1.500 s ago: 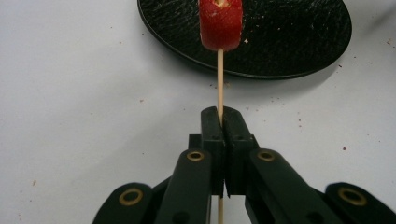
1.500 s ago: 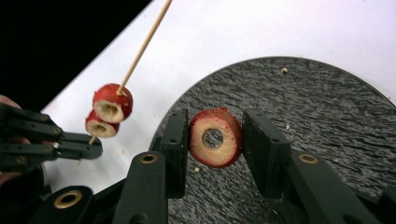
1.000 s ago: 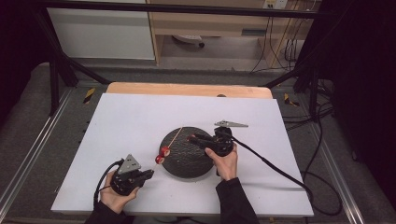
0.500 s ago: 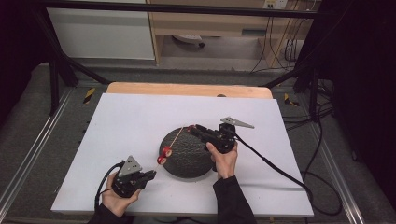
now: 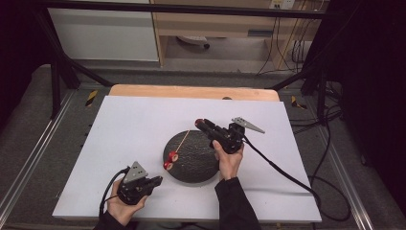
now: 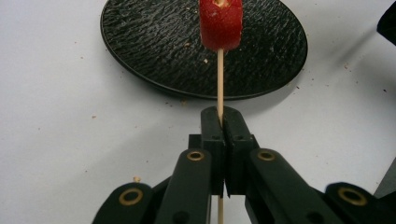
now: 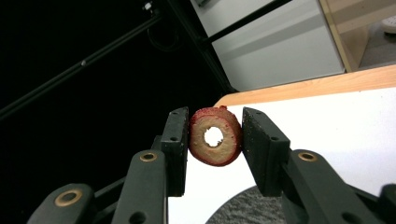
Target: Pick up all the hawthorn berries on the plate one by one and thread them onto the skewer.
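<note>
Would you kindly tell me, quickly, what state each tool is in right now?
Left tool: shut on the wooden skewer.
Right tool: shut on a red ring-shaped slice, held above the table.

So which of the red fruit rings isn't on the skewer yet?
The ring pinched in the right claw, lifted off the plate. The other pieces are threaded on the skewer held by the left claw.

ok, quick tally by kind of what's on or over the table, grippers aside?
red ring slices: 3
wooden skewer: 1
black plate: 1
total: 5
</note>
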### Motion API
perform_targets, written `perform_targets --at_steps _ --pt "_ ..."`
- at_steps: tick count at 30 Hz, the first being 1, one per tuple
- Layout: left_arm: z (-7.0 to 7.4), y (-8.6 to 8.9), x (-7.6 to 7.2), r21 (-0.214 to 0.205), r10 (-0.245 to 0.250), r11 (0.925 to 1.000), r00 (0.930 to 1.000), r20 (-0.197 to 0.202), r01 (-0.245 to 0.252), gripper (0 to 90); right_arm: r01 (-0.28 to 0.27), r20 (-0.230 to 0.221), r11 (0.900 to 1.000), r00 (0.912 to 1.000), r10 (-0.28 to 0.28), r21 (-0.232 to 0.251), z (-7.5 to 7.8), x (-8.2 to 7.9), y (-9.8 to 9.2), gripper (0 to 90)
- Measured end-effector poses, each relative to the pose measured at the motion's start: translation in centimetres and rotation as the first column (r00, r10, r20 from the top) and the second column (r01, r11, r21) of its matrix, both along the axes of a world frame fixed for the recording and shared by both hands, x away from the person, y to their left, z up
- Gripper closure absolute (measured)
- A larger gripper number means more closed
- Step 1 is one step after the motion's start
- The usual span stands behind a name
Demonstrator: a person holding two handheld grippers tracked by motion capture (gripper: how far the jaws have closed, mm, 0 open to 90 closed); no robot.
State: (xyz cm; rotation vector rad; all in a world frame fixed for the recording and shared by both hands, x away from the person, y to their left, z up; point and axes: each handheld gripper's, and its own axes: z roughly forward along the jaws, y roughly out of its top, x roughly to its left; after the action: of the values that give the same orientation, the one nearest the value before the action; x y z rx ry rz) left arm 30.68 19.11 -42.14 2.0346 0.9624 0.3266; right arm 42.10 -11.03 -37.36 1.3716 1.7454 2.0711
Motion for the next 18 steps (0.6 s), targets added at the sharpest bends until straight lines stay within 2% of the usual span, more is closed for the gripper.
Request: perform_targets --at_steps 12,18 --pt "-0.1 -1.0 0.0 -0.017 0.0 0.9999 1.0 -0.002 0.0 88.5 0.019 0.024 0.9968 0.9995 -0.021 0.078 -0.4 0.1 0.5 62.9" --pt "-0.2 -1.2 0.0 -0.02 0.004 0.9998 1.0 -0.001 -0.004 88.5 0.022 0.014 0.9934 0.9996 -0.023 0.112 -0.8 0.1 0.8 62.9"
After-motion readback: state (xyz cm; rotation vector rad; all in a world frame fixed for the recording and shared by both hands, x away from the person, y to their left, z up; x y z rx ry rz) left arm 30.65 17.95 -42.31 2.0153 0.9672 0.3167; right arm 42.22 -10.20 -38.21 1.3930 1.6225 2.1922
